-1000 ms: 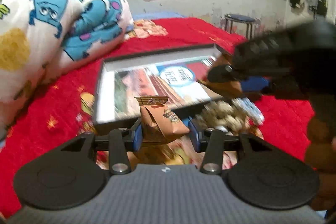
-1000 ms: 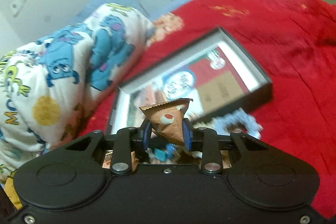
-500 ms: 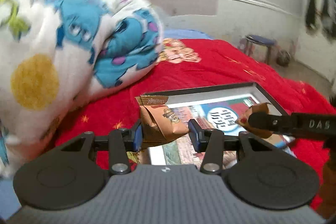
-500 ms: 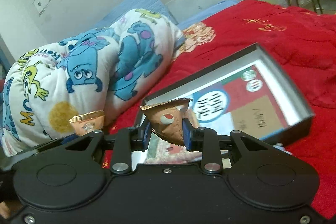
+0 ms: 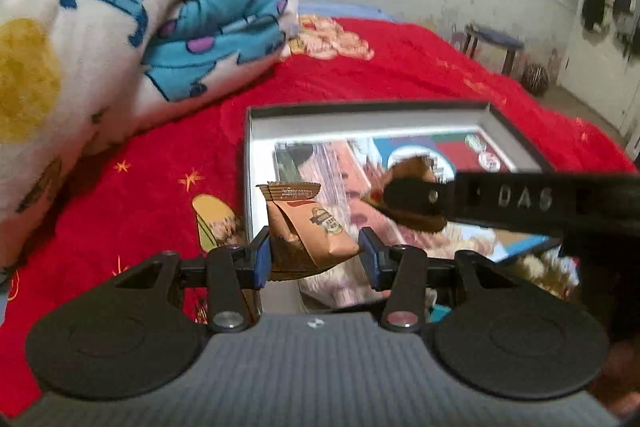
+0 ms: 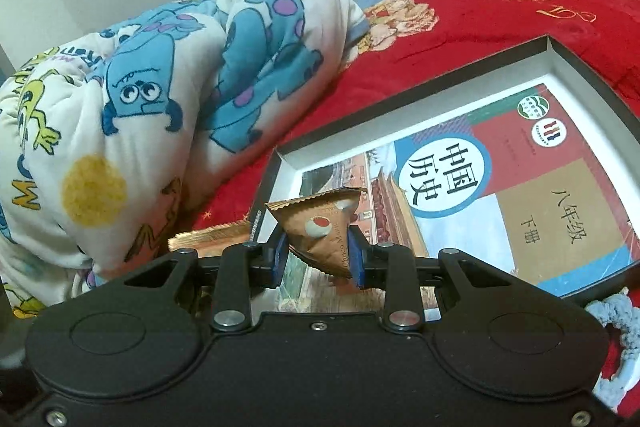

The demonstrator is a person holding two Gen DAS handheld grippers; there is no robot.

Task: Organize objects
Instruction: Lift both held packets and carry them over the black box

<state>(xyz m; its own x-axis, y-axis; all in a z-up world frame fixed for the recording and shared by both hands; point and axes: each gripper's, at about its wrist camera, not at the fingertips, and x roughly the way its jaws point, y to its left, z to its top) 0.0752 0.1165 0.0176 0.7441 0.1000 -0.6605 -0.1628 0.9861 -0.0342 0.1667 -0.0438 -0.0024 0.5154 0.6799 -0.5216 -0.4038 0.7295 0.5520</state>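
Once swung in to the near corner, held on as a second earlier: left gripper (image 5: pixel 316 255) pinching a tan foil snack packet (image 5: pixel 310 227), right gripper (image 6: pixel 320 255) pinching a brown triangular foil packet (image 6: pixel 325 231). Hung both at the edge of the shallow grey-rimmed cardboard box (image 5: pixel 360 110), no longer short of it, so probably ready for dropping in. Showed in the left view alone the right tool reaching across the box. Showed in the right view alone the sharp print of the history textbook (image 6: pixel 480 195) inside, with the cartoon-print quilt (image 6: pixel 160 75) beyond.

Two brown snack packets (image 5: pixel 308 231) (image 6: pixel 326 227) above box (image 6: pixel 592 75), apparently.
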